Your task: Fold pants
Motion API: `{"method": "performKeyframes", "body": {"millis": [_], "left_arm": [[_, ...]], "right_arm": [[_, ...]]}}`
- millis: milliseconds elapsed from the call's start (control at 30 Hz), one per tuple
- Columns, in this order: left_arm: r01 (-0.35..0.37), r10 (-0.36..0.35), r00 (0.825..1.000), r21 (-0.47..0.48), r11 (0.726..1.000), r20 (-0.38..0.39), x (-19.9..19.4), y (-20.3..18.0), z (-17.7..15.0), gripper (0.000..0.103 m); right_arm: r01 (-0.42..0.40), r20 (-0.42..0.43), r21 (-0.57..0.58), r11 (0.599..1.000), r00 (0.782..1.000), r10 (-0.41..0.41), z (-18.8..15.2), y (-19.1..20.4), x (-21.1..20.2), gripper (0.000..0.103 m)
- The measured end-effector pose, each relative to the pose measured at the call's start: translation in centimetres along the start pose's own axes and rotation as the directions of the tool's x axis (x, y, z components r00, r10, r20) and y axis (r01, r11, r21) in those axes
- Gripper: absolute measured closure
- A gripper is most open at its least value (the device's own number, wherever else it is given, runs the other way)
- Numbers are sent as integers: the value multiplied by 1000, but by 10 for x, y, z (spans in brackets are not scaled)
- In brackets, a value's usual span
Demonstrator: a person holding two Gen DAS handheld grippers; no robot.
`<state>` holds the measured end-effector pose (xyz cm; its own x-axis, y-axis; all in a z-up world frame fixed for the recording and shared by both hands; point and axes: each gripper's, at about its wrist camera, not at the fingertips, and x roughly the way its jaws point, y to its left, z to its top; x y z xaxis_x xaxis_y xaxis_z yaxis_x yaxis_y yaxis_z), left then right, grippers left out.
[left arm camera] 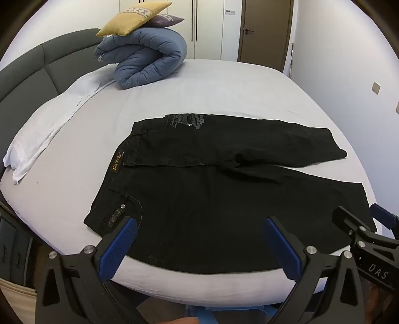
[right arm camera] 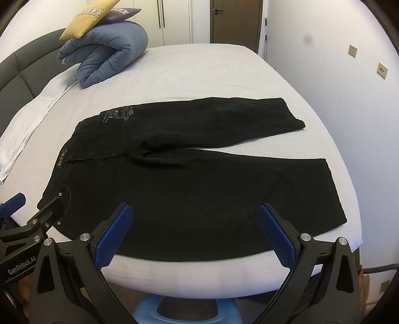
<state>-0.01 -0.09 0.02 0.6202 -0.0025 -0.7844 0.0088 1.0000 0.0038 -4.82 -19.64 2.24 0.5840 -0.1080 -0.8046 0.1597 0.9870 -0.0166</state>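
Observation:
Black pants (left arm camera: 199,194) lie spread flat on the bed, waistband to the left and both legs running right; they also show in the right wrist view (right arm camera: 189,179). The far leg carries a grey print near the waist (left arm camera: 185,121). My left gripper (left arm camera: 199,245) is open and empty, hovering over the near edge of the pants by the waist pocket. My right gripper (right arm camera: 195,233) is open and empty over the near leg. Each gripper shows at the edge of the other's view: the right one (left arm camera: 359,229), the left one (right arm camera: 32,211).
The pants lie on a bed with a white sheet (left arm camera: 224,87) and a dark grey headboard (left arm camera: 37,72) at the left. A rolled blue duvet (left arm camera: 147,57) with a yellow cushion (left arm camera: 134,17) stands at the far left. A white cloth (left arm camera: 49,129) lies along the headboard. A blue stool (right arm camera: 184,311) stands below the bed edge.

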Motion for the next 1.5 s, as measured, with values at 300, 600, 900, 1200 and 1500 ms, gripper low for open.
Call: {"method": "performKeyframes", "body": {"millis": [300, 600, 900, 1200, 1500], "left_arm": [[23, -23, 1000, -15, 1000, -7, 5, 4, -2, 0], [20, -20, 1000, -15, 1000, -14, 4, 10, -9, 0], [13, -13, 1000, -10, 1000, -23, 7, 8, -8, 0], [14, -14, 1000, -10, 1000, -22, 8, 8, -10, 0], [16, -16, 1000, -13, 1000, -24, 9, 10, -12, 0]], "right_arm": [[-1, 1, -2, 1000, 1000, 1, 0, 1, 1, 1], [-5, -2, -9, 1000, 1000, 5, -2, 4, 1, 1], [-5, -2, -10, 1000, 1000, 5, -6, 4, 2, 1], [-9, -6, -13, 1000, 1000, 9, -9, 7, 3, 1], [-11, -7, -17, 1000, 1000, 11, -9, 9, 3, 1]]}}
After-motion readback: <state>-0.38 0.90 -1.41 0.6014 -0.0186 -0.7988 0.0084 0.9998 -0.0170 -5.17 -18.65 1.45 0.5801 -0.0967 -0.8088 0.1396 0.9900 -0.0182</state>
